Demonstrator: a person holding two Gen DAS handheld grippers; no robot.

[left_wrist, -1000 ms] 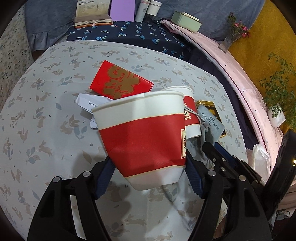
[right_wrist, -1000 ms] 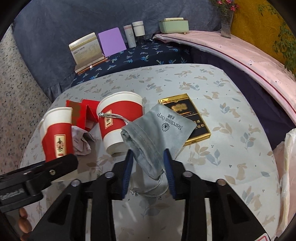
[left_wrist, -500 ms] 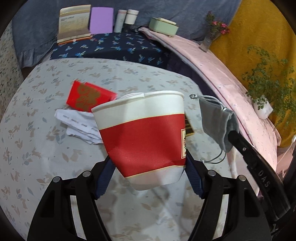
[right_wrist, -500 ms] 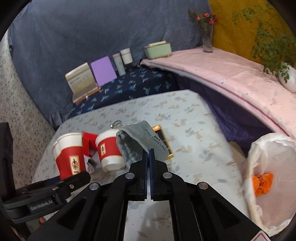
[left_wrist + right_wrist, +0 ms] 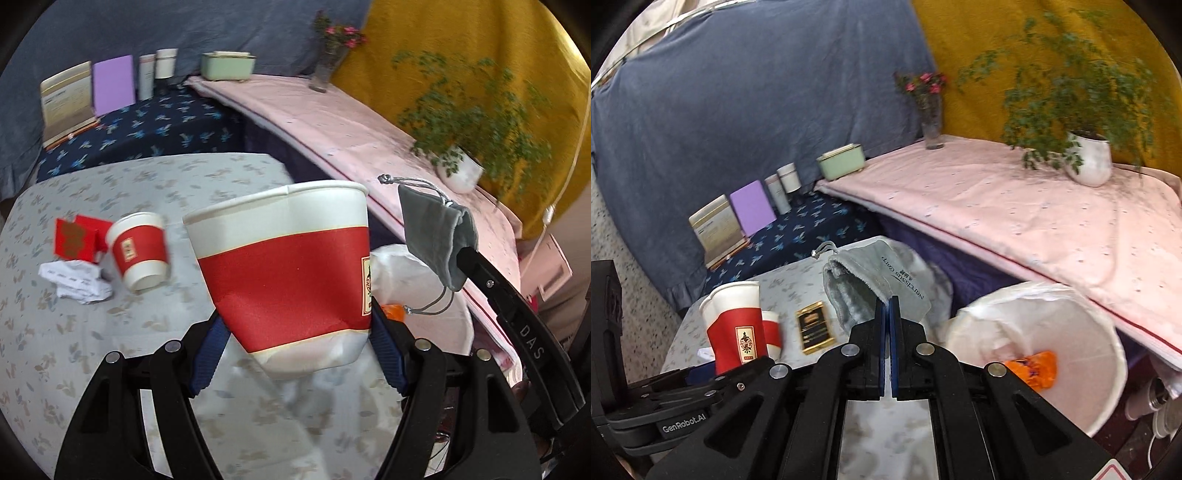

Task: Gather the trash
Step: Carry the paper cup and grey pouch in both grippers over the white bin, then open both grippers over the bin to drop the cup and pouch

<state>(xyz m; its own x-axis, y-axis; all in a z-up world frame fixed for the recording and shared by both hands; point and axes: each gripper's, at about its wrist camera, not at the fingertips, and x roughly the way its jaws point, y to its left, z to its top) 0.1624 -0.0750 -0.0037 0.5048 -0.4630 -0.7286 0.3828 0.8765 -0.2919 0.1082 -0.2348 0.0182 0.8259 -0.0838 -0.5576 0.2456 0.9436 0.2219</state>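
Left tool point(image 5: 295, 332) squeezing red cup point(image 5: 291, 269), right tool point(image 5: 888, 314) pinching gray pouch point(image 5: 871, 291), both lifted off counter point(image 5: 110, 332) toward trash bin point(image 5: 1071, 332) past its edge.

My left gripper point(image 5: 295, 343) clamps a red-and-white paper cup point(image 5: 291, 273), tilted, above the patterned tablecloth point(image 5: 55, 350). To its right, my right gripper point(image 5: 461, 258) pinches a grey drawstring pouch point(image 5: 436, 236) over the white-lined bin point(image 5: 406, 273). A second cup point(image 5: 138, 251), a red packet point(image 5: 74, 236) and crumpled paper point(image 5: 77, 280) remain on the table.
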